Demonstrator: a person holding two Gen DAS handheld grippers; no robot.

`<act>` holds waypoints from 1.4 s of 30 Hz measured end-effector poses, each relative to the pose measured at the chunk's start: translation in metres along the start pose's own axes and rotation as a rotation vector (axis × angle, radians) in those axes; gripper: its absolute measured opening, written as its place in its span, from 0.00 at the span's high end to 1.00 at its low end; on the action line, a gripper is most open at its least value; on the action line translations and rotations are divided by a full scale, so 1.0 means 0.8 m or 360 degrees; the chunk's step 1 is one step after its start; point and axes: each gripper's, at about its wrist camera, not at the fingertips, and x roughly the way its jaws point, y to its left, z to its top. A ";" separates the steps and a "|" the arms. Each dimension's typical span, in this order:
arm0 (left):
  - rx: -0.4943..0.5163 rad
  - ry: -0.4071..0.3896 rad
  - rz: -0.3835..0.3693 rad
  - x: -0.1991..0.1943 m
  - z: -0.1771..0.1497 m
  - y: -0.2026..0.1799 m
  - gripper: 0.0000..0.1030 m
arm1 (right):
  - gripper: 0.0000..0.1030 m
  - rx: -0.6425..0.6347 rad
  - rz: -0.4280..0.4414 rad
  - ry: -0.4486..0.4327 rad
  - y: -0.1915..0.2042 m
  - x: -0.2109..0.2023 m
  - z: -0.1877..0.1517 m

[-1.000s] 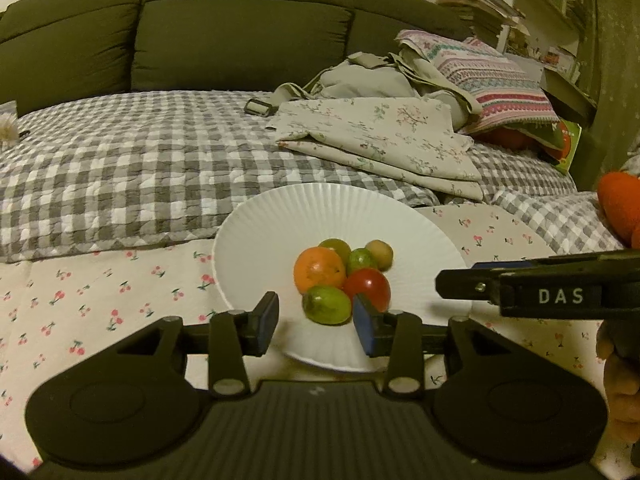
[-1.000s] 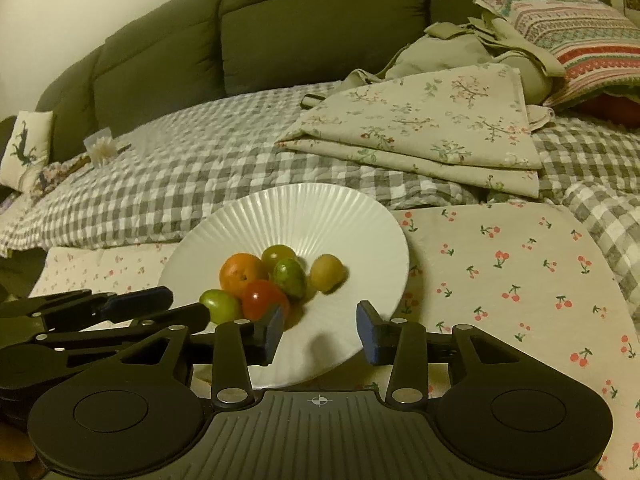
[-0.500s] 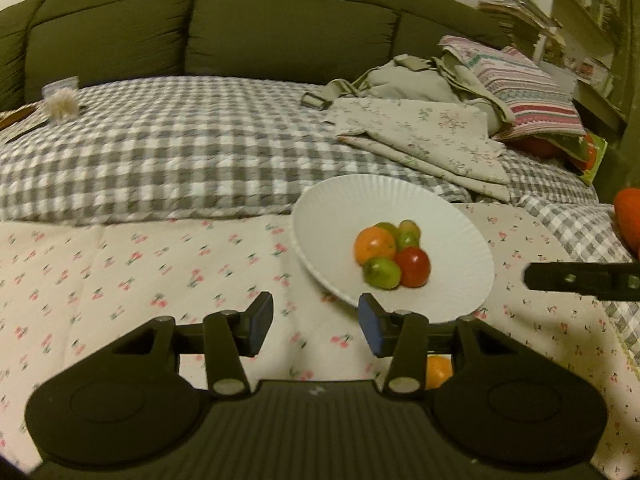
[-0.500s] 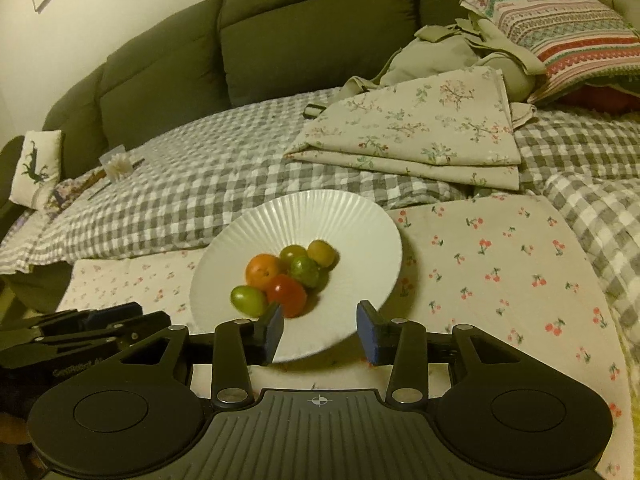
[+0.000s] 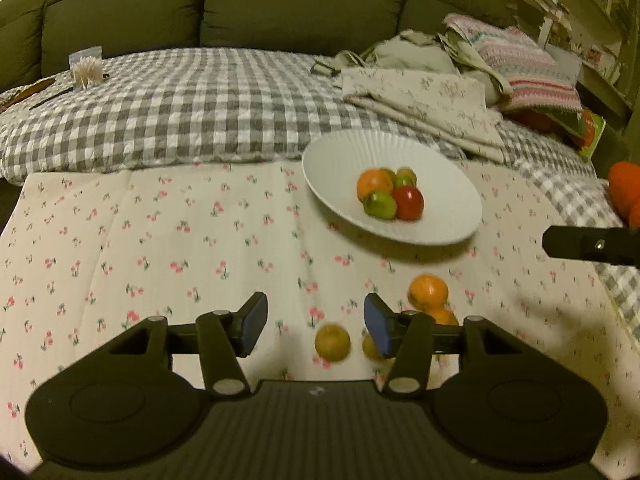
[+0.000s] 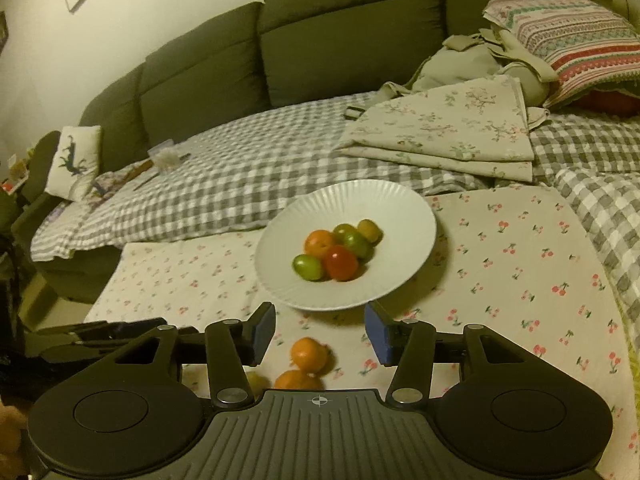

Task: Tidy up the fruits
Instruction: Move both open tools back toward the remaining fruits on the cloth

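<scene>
Left hand-held gripper point(image 5: 315, 323) released and empty above the cherry-print cloth point(image 5: 160, 240), loose oranges point(image 6: 308, 354) lying on it near the white plate point(image 6: 404, 216) of piled fruit point(image 6: 338, 250), right hand-held gripper point(image 6: 320, 333) spread wide, holding nothing

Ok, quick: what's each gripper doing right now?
Left gripper: open, holding nothing.
Right gripper: open, holding nothing.
</scene>
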 end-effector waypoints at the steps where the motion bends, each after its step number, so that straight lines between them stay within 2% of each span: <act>1: 0.0009 0.0020 0.0003 0.002 -0.004 -0.002 0.47 | 0.51 0.0005 0.0009 0.0006 0.000 -0.002 -0.003; 7: 0.0021 0.0092 0.0019 0.015 -0.013 -0.007 0.45 | 0.45 -0.0069 0.0013 0.0052 0.014 -0.007 -0.022; 13: -0.0049 0.0150 0.0009 0.026 -0.015 0.003 0.45 | 0.39 -0.0176 0.0019 0.0091 0.028 0.002 -0.031; 16: -0.0088 0.0175 -0.0022 0.029 -0.016 0.007 0.45 | 0.39 -0.0203 0.0010 0.0111 0.030 0.007 -0.036; 24: -0.0107 0.0176 -0.0015 0.034 -0.016 0.006 0.47 | 0.39 -0.0245 0.0012 0.0167 0.035 0.018 -0.047; 35: -0.0256 0.0177 -0.0076 0.046 -0.015 0.020 0.56 | 0.38 -0.0296 -0.0003 0.0253 0.039 0.035 -0.061; 42: -0.0206 0.0160 -0.0063 0.055 -0.018 0.012 0.66 | 0.38 -0.0317 -0.0019 0.0280 0.039 0.047 -0.068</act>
